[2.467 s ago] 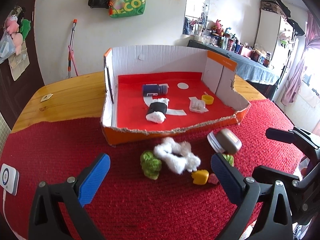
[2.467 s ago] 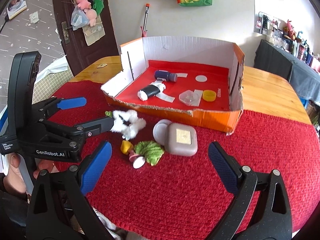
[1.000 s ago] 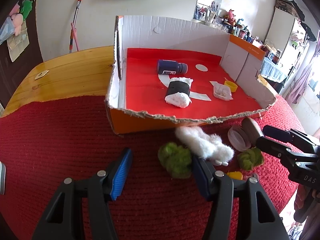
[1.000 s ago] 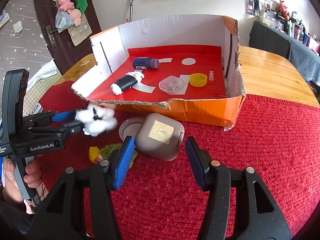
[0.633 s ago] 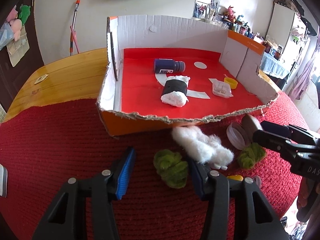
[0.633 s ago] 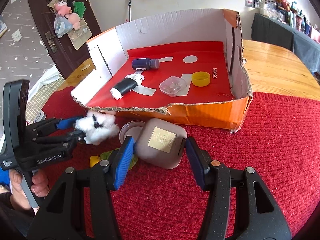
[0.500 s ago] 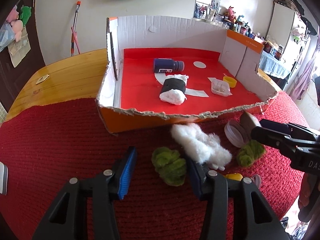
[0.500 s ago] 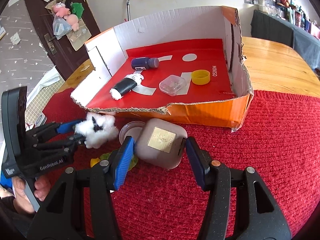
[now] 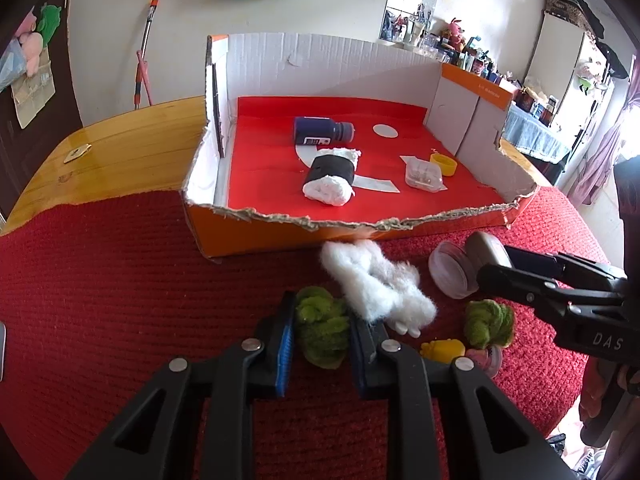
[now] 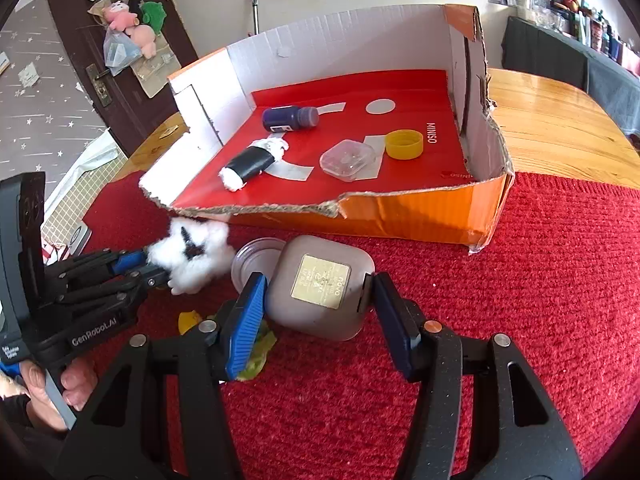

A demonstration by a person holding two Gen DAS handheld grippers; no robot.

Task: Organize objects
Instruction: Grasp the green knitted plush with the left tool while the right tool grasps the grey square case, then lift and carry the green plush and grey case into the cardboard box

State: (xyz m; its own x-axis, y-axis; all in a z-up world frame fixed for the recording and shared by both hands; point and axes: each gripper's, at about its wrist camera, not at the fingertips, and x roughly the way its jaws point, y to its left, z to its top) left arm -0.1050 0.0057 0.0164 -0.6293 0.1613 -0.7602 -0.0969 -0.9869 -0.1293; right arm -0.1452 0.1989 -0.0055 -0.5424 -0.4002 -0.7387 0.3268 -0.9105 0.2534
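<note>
Clearly both pick-ups are made: the left gripper point(image 9: 321, 342) is clamped on the green fuzzy lump point(image 9: 320, 330) and the right gripper point(image 10: 316, 316) squeezes the taupe case point(image 10: 320, 286), both on the red mat point(image 10: 540, 300) just before the cardboard box point(image 10: 400, 212), so lifting them over its torn front edge probably comes next.

The ribbed cloth point(image 9: 100, 300) is deep red. The box point(image 9: 280, 236) is orange outside, white-walled, red-floored. Near its front edge lie green fluff point(image 9: 320, 330) and white fluff point(image 9: 376, 284). The table point(image 9: 120, 148) is honey-yellow wood.
</note>
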